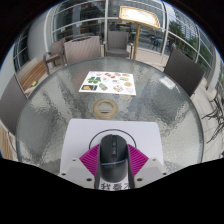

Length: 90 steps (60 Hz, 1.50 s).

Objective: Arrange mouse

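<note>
Round glass tabletop (60, 110) (chairs beyond): the claw (113, 160) holds the mouse (113, 151) over the near white mat (85, 140); lower it squarely.

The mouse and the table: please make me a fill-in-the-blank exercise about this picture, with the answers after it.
1. The black mouse sits between the gripper fingers, on a ____ mouse pad.
2. Beyond the mouse pad, on the glass table, lies a roll of ____.
3. Farther away than the roll lies a printed ____ with small coloured pictures.
4. The table top is ____ in shape.

Answers: white; tape; sheet; round
</note>
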Each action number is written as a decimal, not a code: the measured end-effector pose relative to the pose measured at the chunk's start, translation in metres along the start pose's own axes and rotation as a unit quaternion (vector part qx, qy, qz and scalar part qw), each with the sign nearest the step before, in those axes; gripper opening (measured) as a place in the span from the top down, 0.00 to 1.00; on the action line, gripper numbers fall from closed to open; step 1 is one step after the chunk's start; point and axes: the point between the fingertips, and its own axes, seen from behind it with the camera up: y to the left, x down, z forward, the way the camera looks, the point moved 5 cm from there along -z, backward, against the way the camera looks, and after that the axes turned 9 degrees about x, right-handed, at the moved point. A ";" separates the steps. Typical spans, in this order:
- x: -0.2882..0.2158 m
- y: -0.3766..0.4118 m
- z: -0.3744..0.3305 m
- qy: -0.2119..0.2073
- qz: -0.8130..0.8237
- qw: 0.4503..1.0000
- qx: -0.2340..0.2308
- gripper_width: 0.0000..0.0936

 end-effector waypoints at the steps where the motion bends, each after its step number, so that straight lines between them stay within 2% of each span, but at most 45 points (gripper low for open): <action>1: 0.000 0.000 0.000 0.000 -0.001 1.000 0.001 0.55; 5: 0.000 0.000 0.001 -0.002 0.004 1.000 0.006 0.49; 11: -0.008 -0.010 -0.011 -0.007 0.013 0.999 0.033 0.20; 14: -0.020 -0.011 -0.024 -0.023 0.022 0.999 0.031 0.14; 27: -0.058 -0.022 -0.125 -0.091 0.057 0.994 0.020 0.10; 40: -0.048 -0.027 -0.218 -0.139 0.067 0.988 0.012 0.10; 52: -0.018 -0.035 -0.269 -0.154 0.064 0.986 0.004 0.10; 74: 0.043 -0.058 -0.313 -0.167 0.061 0.984 0.004 0.10; 90: 0.048 -0.067 -0.335 -0.193 0.069 0.979 0.001 0.11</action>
